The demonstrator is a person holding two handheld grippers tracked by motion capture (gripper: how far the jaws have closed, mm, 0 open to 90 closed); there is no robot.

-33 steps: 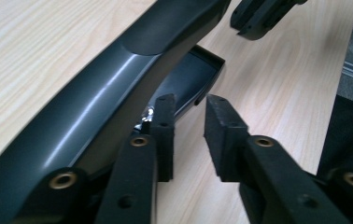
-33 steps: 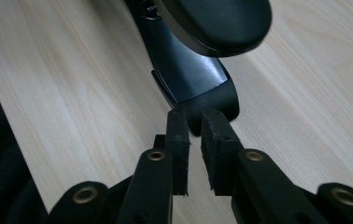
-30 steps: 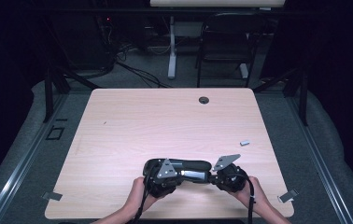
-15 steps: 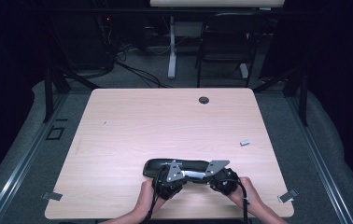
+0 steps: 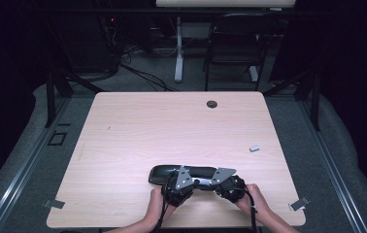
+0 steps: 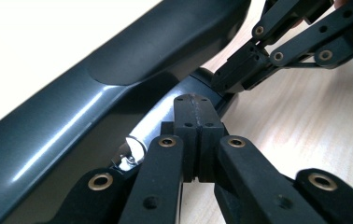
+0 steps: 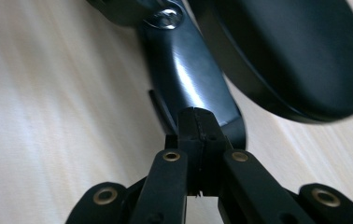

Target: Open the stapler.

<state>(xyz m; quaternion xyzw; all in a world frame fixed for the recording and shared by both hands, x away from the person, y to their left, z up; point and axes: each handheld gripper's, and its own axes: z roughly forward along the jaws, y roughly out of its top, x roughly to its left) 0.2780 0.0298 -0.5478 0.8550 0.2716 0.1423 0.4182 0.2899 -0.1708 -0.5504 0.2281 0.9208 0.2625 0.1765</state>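
Both my left gripper [image 6: 194, 108] and right gripper [image 7: 198, 122] are pinched fully together, tips against the black hinged case [image 5: 181, 173] lying near the table's [image 5: 123, 145] front edge; I should press evenly so it doesn't slide

Both forearms came in from the bottom edge of the high view, each hand wrapped around its hand-held gripper, the two side by side and close together. The left hand-held gripper [image 5: 187, 180] pointed up and to the right, its jaws pressed fully together. The right hand-held gripper [image 5: 219, 178] angled up and left toward it, jaws likewise closed tight.
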